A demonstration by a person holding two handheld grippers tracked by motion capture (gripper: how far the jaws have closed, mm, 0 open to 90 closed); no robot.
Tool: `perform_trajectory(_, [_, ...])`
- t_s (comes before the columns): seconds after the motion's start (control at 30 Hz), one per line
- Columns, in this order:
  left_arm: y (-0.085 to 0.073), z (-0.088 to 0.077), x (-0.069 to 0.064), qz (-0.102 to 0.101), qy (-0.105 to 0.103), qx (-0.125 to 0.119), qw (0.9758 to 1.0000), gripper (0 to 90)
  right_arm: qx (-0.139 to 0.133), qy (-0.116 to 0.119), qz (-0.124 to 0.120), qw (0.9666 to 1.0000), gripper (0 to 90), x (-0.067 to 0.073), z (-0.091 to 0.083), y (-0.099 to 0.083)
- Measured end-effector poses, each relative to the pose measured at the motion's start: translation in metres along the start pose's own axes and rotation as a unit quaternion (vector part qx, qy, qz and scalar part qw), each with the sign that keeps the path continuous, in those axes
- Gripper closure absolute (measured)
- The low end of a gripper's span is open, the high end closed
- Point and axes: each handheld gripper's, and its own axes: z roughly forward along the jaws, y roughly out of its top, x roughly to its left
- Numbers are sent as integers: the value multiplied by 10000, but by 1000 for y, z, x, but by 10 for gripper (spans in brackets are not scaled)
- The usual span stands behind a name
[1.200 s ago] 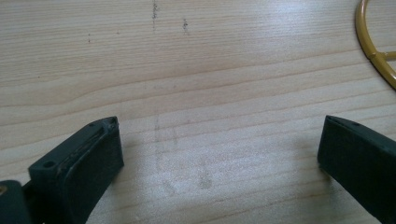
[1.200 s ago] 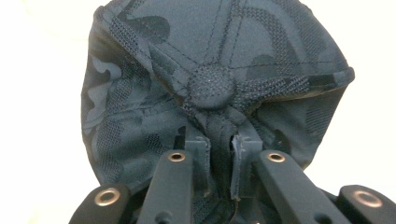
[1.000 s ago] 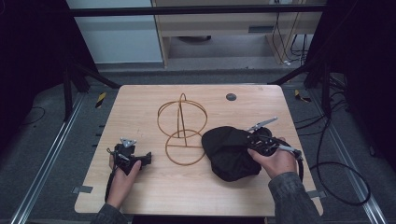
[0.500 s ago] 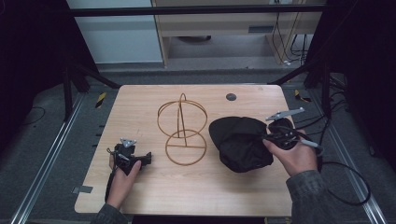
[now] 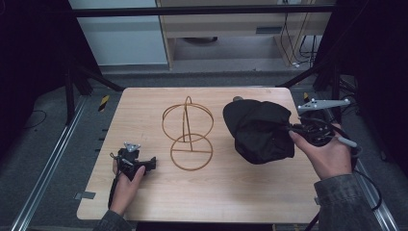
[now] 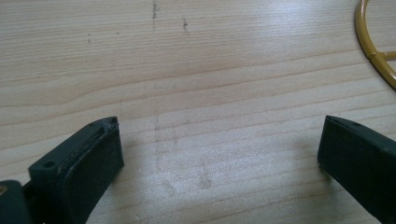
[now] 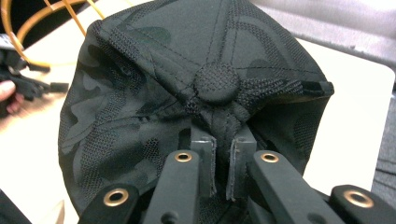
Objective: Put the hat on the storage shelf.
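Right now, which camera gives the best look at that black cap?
The right gripper view: the black cap shows close up, its top button and stitching clear, pinched in the right gripper. The high view shows it small and dark, lifted beside the wire stand.

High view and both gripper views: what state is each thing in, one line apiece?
Black cap: pinched by its crown fabric near the top button, lifted off the table, hanging crumpled.
Right claw: shut on the cap.
Left claw: open, nothing between its jaws, low over the table.
Gold wire stand: upright, bare.
Wooden table: bears the stand.
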Motion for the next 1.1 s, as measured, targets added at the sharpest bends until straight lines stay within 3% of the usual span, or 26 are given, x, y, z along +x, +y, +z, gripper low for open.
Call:
perform_trajectory(0.53, [0, 0, 0, -20, 5, -12, 10000, 0, -695, 267, -155, 9971, 845, 26, -25, 37])
perform_trajectory(0.77, [0, 0, -1, -29, 17, -14, 10000, 0, -839, 402, -235, 9954, 845, 39, -28, 53])
perform_trajectory(1.1, [0, 0, -1, -35, 20, -2, 10000, 0, -870, 539, -443, 9938, 844, 60, -18, 74])
